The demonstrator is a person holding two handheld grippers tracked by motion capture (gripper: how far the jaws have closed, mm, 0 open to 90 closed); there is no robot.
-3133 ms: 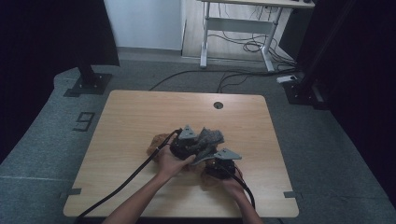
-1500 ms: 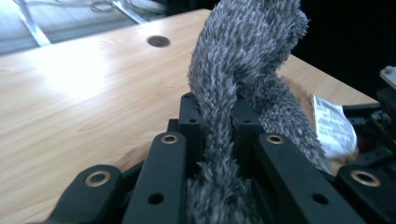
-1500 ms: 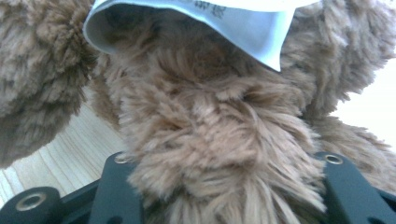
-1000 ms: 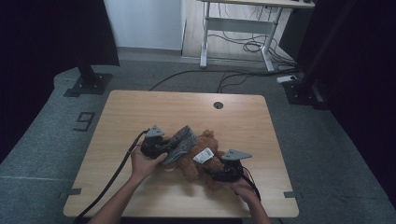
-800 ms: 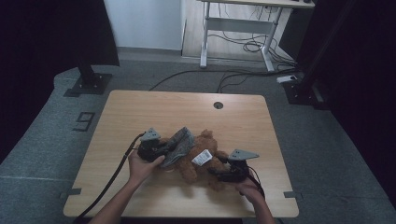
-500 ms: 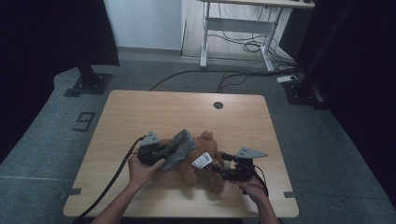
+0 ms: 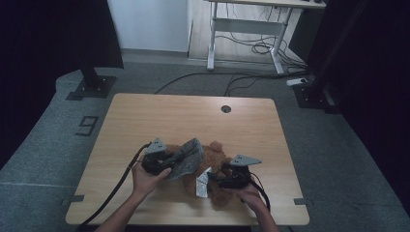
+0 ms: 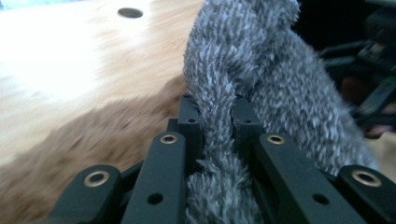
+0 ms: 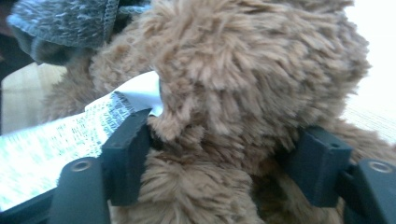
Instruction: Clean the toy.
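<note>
Near table (image 7: 145,121) front edge: my left gripper (image 8: 212,140) clenches the grey fuzzy cloth (image 8: 261,70), my right gripper (image 9: 226,158) squeezes the brown teddy bear (image 9: 243,84); both look soft, light, compressible, best pinched deep at a fold or limb.

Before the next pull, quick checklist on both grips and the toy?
1. Left tongs shut on the grey cloth: ok, fabric pinched between the jaws.
2. Right tongs around the teddy bear: ok, fur squeezed between the jaws.
3. White label free of the right jaws: cannot tell, it runs beside one jaw.
4. Bear resting on the table: ok.
5. Cloth off the bear: not ok, they overlap in the high view.
</note>
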